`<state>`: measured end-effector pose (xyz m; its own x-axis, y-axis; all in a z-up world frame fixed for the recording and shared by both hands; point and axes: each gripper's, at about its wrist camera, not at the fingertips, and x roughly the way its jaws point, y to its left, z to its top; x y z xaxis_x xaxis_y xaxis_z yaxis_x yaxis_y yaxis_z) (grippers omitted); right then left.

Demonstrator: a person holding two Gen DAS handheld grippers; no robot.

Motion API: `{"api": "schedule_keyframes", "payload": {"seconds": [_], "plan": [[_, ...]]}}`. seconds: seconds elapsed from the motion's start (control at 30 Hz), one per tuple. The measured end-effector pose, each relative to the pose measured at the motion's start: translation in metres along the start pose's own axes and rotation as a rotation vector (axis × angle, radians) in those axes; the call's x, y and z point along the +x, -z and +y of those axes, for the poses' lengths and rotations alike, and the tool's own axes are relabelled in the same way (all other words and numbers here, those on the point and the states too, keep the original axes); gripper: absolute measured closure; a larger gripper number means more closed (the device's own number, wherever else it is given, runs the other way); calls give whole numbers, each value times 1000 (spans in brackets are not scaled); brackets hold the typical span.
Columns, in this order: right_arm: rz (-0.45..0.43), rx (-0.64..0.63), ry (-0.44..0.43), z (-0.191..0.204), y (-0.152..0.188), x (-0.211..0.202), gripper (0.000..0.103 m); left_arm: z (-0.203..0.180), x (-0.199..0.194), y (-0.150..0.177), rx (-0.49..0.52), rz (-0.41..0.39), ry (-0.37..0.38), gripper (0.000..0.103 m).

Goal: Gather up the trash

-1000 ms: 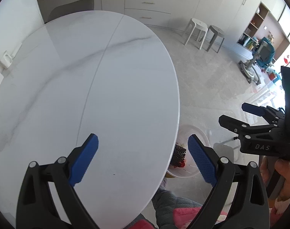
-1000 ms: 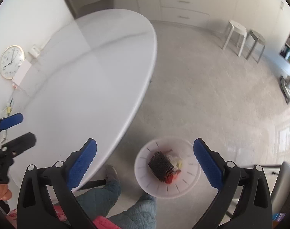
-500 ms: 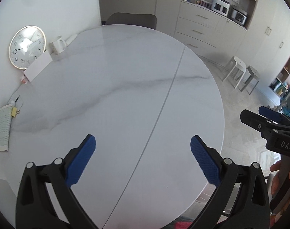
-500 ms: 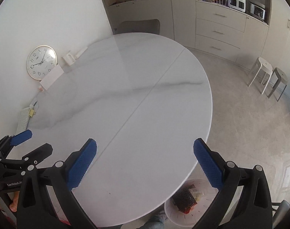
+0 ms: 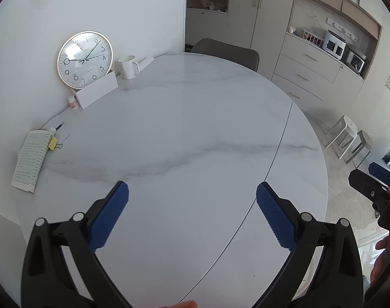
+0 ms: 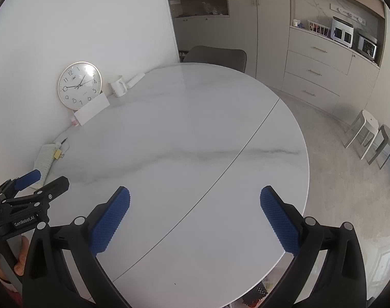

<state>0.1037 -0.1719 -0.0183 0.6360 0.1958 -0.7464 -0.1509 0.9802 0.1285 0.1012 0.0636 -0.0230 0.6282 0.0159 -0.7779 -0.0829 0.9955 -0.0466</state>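
Note:
My left gripper [image 5: 192,205] is open and empty above the near part of the white marble table [image 5: 195,133]. My right gripper [image 6: 195,210] is open and empty above the same table [image 6: 184,138], to the right of the left one. The left gripper also shows at the left edge of the right wrist view [image 6: 40,179]. A sliver of the white trash bin [image 6: 254,297] with dark and red trash shows under the table's near edge between the right gripper's fingers.
Against the wall at the table's far left stand a round clock [image 5: 85,59], a white card [image 5: 97,93], a white mug [image 5: 128,67], a small bottle [image 5: 73,102] and a printed booklet with a yellow clip [image 5: 30,160]. A grey chair [image 5: 225,52] is behind. Two stools [image 6: 369,133] stand on the floor.
Both grippers have tilted up from the floor bin to face across the table. The bin has dropped almost out of view. Both stay open.

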Motion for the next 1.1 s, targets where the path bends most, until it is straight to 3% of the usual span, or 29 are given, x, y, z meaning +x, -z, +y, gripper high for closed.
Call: {"api": "schedule_keyframes", "payload": {"seconds": [1.1], "plan": [[28,-28,5,11,2,7,2,4,-4,3,5,-15,-30,8]]}}
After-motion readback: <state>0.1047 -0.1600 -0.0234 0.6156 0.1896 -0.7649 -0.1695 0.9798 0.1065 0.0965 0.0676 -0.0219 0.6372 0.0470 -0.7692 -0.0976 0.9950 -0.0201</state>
